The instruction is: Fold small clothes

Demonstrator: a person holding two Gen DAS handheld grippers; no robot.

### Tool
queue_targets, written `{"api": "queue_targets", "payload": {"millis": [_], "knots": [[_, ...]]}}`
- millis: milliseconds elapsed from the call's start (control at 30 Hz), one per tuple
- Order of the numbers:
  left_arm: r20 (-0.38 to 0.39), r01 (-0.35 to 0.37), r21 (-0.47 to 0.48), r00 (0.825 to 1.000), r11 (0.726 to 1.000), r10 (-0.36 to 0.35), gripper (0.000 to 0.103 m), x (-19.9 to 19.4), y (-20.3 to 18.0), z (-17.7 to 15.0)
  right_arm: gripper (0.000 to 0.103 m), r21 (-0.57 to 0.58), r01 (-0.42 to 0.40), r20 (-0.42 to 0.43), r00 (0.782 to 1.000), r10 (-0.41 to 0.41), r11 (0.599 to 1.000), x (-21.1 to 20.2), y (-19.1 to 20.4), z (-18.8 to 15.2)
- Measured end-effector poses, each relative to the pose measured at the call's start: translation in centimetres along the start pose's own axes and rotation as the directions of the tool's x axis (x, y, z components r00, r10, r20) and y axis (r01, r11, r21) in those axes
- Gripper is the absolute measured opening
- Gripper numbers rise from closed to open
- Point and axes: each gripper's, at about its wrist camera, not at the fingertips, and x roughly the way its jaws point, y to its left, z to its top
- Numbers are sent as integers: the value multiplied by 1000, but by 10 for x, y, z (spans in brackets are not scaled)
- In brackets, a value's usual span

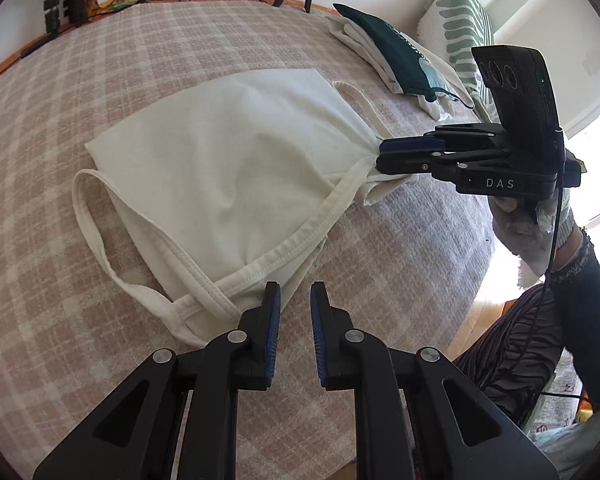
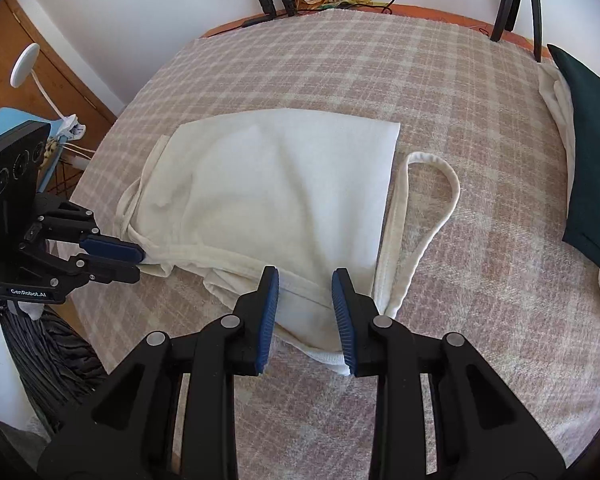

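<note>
White camisole [image 2: 276, 200] lies partly folded on the plaid-covered bench [image 2: 340, 72], body doubled over, long axis running side to side across both hand-held grippers, straps trailing off each end. Right hand-held gripper [image 2: 305, 312]: fingers apart, straddling the near hem, cloth between the blue pads [image 2: 269, 312]; from the left wrist view the same tool [image 1: 380, 156] looks pinched onto a bunched corner, so whether it has bitten or only brackets the fabric is not certain. Left hand-held gripper [image 1: 295, 332]: fingers apart, nothing held, hovering just short of the bound edge at the opposite end; in the right view it [image 2: 142, 262] sits at that corner, touching or nearly. Each tool is thus at its own end of the garment. One strap loop [image 2: 432, 208] lies flat, just right of the right gripper. Further right, well apart, a stack of folded clothes [image 2: 588, 168], dark green on top. Beyond: striped cushion [image 1: 460, 24], tripod legs [image 2: 516, 0], white wall.
</note>
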Motion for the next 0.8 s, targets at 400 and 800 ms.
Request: {"api": "queue_targets", "payload": {"millis": [400,800], "knots": [[191,-34,-39,981,999,40,14,-41,-2,3,31,71,76,117,990,-84,995,-36,-14,-14],[0,-44,14,999,999,44,14,13,-6,33,31,101,21,18,1000,-23,995,7,-20,-2]]}}
